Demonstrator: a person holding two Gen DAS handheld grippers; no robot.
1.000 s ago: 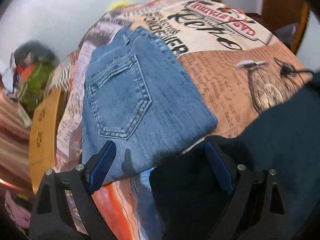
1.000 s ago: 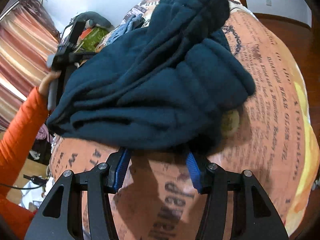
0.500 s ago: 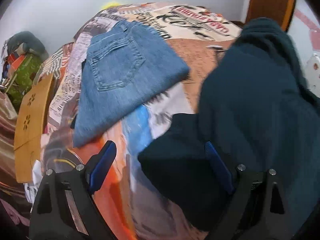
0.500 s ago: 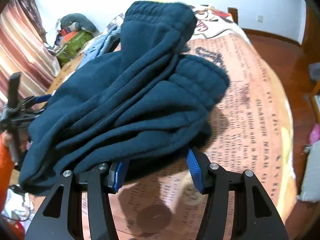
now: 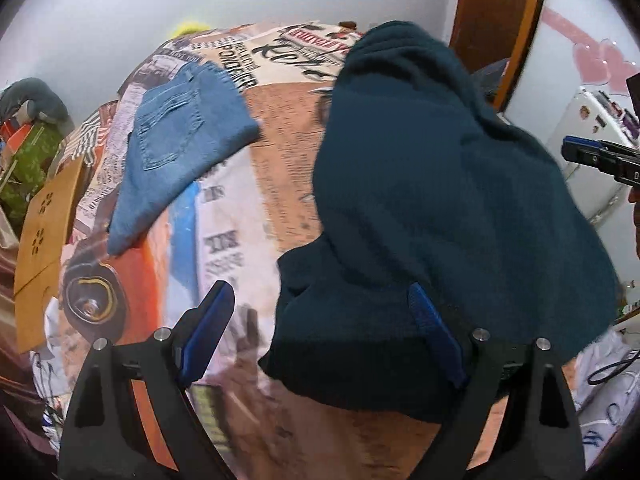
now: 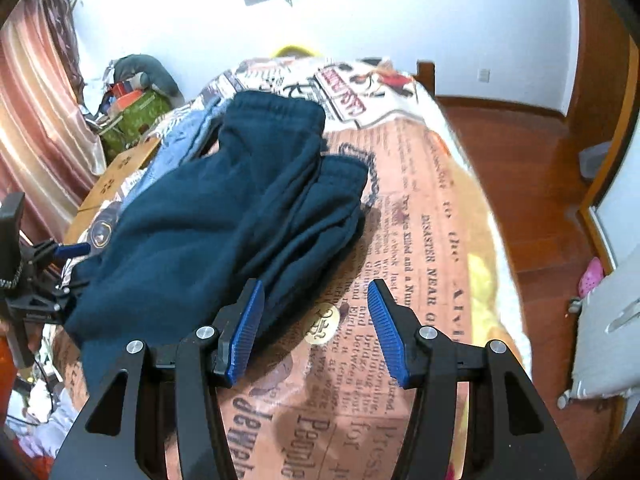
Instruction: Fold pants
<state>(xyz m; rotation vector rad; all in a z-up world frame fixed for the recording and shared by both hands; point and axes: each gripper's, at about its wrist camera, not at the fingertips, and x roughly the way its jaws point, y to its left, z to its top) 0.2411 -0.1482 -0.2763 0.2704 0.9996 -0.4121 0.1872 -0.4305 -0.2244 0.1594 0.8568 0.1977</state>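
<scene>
On my left wrist view, the dark teal fleece pants (image 5: 440, 200) lie in a thick, folded heap on the bed covered with a newspaper-print sheet (image 5: 280, 152), filling the right half of the scene from the far edge to just in front of my fingers. My left gripper (image 5: 320, 324) has its blue-padded fingers (image 5: 208, 328) spread wide, released; the right-hand pad lies against the near edge of the fleece, while the left-hand pad hangs over bare sheet with nothing between the two but a corner of the cloth. I grasp nothing there.

Far left on the sheet lies a folded pair of blue denim jeans (image 5: 176, 136), back pocket up, well apart from the teal heap. A tan wooden board with flower cut-outs (image 5: 44, 236) stands at the bed's left edge.

On my right wrist view, the same teal pants (image 6: 208, 220) lie left of centre, ribbed waistband at the far end. My right gripper (image 6: 316, 328) is released too, its fingers wide apart over the printed sheet (image 6: 420, 240); the left pad sits just beside the near right edge of the fleece, though I cannot tell whether it touches. At the left edge I see my other gripper (image 6: 52, 272) close against the heap's near left end.
</scene>
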